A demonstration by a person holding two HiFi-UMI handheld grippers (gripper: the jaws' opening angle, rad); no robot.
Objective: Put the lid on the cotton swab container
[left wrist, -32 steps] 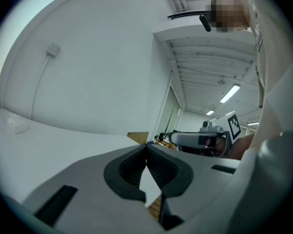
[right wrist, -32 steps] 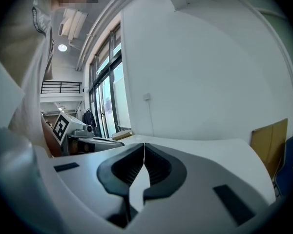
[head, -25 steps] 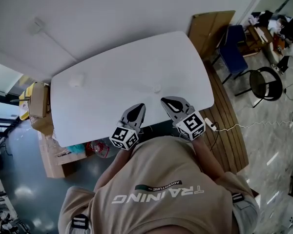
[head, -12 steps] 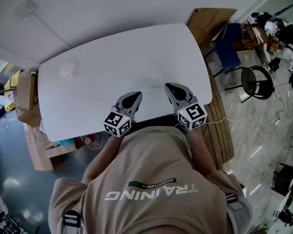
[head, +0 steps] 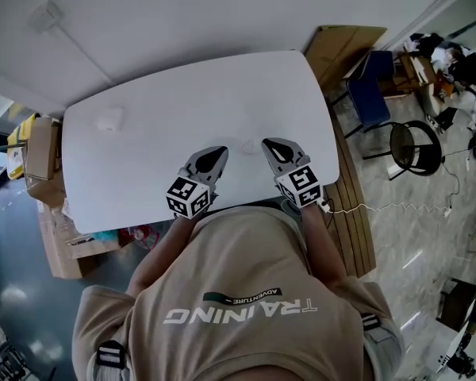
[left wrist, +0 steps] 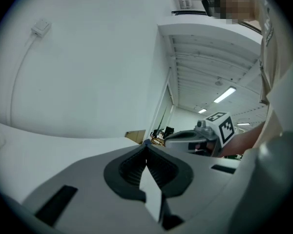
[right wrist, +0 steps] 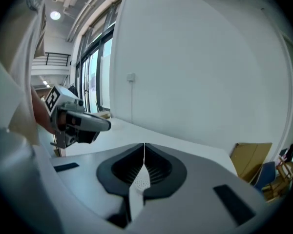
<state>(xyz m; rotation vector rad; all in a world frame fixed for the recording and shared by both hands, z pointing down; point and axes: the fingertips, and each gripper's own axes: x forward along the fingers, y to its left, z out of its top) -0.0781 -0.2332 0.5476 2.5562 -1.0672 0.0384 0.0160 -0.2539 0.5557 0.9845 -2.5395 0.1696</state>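
Shirt: beige shirt [head: 238, 292] with printed lettering fills the near part of the head view.
Forearms: both bare, reaching forward from the torso and slightly toward each other; the left forearm [head: 160, 248] angles in from the left, and the right forearm [head: 321, 240] runs almost straight ahead.
Marker cubes: one sits at the rear of each tool, the left cube [head: 189, 197] and the right cube [head: 299, 185], both over the table's near edge.
Left gripper [head: 219, 152]: held low over the near strip of the table, nose pointing forward and a little right. Its own view shows the jaws pressed together at the tips with nothing between them.
Right gripper [head: 268, 144]: level with the left gripper, nose pointing forward and a little left. Its jaws are closed tip to tip and empty.
Table [head: 182, 86]: white, with rounded corners.
Small pale piece [head: 247, 145]: lies on the table between the two noses, touching neither.
Round white piece [head: 109, 120]: sits far left on the table, well apart from both tools.
Container versus lid: both pieces are too small to tell which is which.
Left of table: cardboard boxes [head: 41, 153] on the floor.
Right of table: slatted wooden boards [head: 355, 213], a blue chair [head: 373, 94] and a black round chair [head: 412, 149].
Far wall: white, with a cable box [head: 46, 14].
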